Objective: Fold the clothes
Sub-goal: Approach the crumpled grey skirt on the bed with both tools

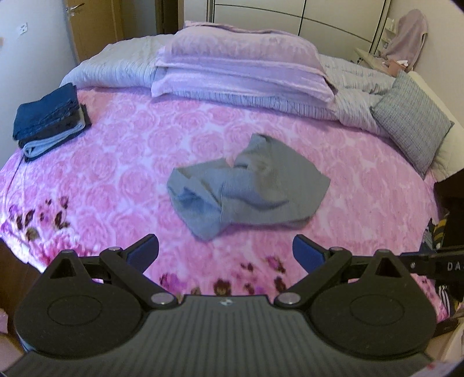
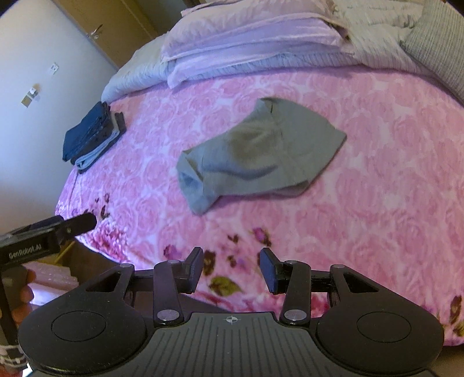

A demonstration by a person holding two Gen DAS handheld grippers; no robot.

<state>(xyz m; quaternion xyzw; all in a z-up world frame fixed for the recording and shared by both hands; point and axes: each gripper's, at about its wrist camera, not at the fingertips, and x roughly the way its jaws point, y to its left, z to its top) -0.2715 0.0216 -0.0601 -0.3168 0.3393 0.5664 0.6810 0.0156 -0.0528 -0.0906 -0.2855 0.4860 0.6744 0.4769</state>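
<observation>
You are working in a home bedroom. A wide bed (image 1: 121,162) under a pink rose-patterned blanket fills your view, with folded lilac bedding (image 1: 240,66) and a grey striped quilt (image 1: 113,69) piled along its far edge and a grey cushion (image 1: 411,124) at its far right corner. Beyond it stand a wooden door (image 1: 87,26) with a lever handle and pale wardrobe fronts (image 1: 298,14).

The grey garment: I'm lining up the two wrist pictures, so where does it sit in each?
Left wrist: the grey garment lies crumpled at centre, on the pink blanket.
Right wrist: the same garment sits centre, slightly above the middle.
Shared landmark: the folded dark stack, left of it in both.
</observation>
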